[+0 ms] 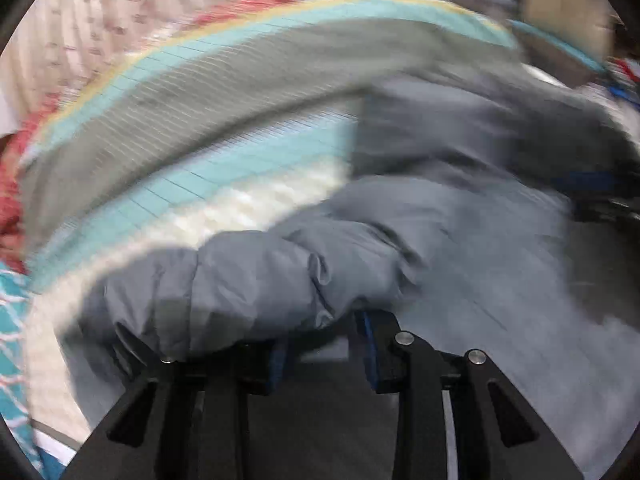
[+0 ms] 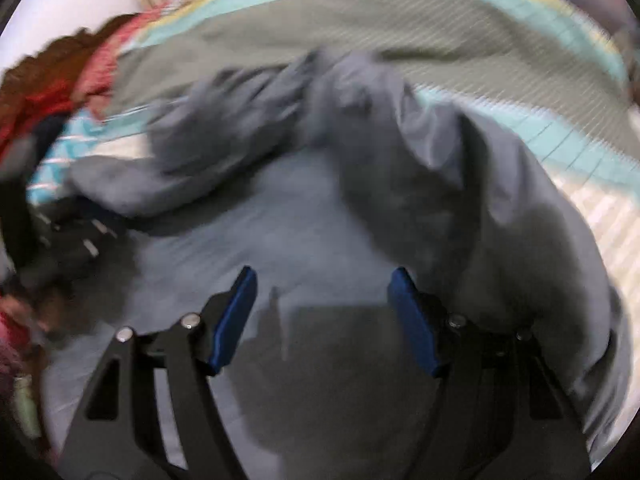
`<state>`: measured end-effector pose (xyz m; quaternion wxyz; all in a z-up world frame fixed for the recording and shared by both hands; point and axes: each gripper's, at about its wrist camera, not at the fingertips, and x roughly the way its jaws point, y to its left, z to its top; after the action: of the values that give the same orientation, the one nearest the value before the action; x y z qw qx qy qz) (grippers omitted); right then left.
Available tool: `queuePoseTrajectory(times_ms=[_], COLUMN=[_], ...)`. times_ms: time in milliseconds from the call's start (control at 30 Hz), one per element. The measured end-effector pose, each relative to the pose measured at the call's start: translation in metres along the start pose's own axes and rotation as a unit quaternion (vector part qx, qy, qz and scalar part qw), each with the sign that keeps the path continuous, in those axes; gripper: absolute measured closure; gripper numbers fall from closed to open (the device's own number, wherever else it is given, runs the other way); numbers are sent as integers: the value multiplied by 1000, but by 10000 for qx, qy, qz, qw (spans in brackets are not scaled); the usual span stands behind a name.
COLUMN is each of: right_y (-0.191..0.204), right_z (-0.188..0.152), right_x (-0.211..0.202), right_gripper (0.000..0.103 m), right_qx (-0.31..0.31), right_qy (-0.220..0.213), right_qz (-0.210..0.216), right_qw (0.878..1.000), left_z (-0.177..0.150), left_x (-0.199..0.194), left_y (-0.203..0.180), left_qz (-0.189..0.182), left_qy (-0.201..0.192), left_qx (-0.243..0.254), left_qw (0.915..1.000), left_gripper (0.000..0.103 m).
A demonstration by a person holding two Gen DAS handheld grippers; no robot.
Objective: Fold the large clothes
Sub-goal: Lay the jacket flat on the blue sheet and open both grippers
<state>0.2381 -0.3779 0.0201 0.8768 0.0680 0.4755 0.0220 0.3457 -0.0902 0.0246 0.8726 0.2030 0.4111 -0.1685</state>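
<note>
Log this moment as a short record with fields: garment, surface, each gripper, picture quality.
garment: grey puffy jacket, crumpled, part spread flat, not yet folded
surface: striped bedspread with teal, grey, white and yellow bands
left gripper: a padded roll of the jacket lies over its left finger; whether the pads pinch it cannot be told
right gripper: jaws apart, nothing between the blue pads, above the flat grey cloth
picture quality: both views motion-blurred
other: red and teal patterned cloth at the left edge
</note>
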Motion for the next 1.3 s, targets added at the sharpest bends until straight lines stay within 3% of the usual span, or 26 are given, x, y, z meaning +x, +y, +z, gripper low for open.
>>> queuePoseTrajectory(times_ms=[33, 67, 133, 167, 233, 267, 367, 500, 633, 733, 833, 867, 933, 1000, 1033, 1100, 1200, 1300], right_y=[-12, -19, -43, -50, -61, -61, -51, -35, -11, -2, -7, -15, -36, -60, -78, -87, -62, -27], right_z=[18, 28, 51, 55, 54, 51, 21, -45, -117, -161, -198, -206, -218, -224, -229, -236, -243, -254], right_x=[4, 6, 9, 9, 0, -5, -32, -73, -114, -127, -134, -135, -141, -151, -166, -191, -207, -212], right_gripper=[36, 36, 36, 36, 36, 36, 34, 34, 34, 34, 34, 34, 34, 34, 34, 34, 34, 34], right_qx=[-59, -64, 290, 490, 855, 903, 801, 643, 452, 488, 785, 894, 894, 1166, 1638, 2140, 1808, 1254], right_qy=[-177, -284, -393, -397, -454, -488, -629, -545, -309, -113, -2, 14, -126, -239, -429, -892, -1081, -1061], right_qz=[-522, -785, -1214, -1140, -717, -549, 15, 658, 979, 1124, 943, 682, -528, -1616, -1508, -695, 258, 897], right_qw=[9985, 9965, 9914, 9915, 9927, 9932, 9948, 9943, 9937, 9924, 9924, 9937, 9945, 9797, 9740, 9703, 9772, 9823], left_z=[12, 32, 47, 50, 47, 45, 27, -29, -104, -147, -181, -193, -211, -226, -233, -249, -275, -302], left_x=[8, 23, 42, 52, 52, 48, 15, -50, -103, -128, -143, -149, -159, -170, -176, -189, -200, -210], left_y=[13, 39, 81, 107, 130, 132, 118, 74, 37, 30, 41, 45, 51, 66, 72, 85, 98, 100], left_qz=[271, 615, 726, 472, -54, -154, -350, -734, -919, -845, -831, -772, -606, -458, -410, -329, -502, -707], left_qy=[7, 135, 615, 983, 1132, 1103, 924, 557, 463, 576, 753, 797, 837, 861, 858, 808, 885, 934], left_qx=[-179, -609, -1447, -2066, -2731, -2778, -2335, -1367, -810, -840, -1217, -1343, -1460, -1687, -1784, -2023, -2425, -2605], left_qw=[9995, 9962, 9849, 9723, 9553, 9542, 9673, 9863, 9914, 9912, 9862, 9847, 9839, 9808, 9794, 9754, 9648, 9583], left_gripper=[52, 52, 52, 52, 52, 52, 52, 52, 49, 48, 48, 48, 48, 48, 48, 48, 44, 42])
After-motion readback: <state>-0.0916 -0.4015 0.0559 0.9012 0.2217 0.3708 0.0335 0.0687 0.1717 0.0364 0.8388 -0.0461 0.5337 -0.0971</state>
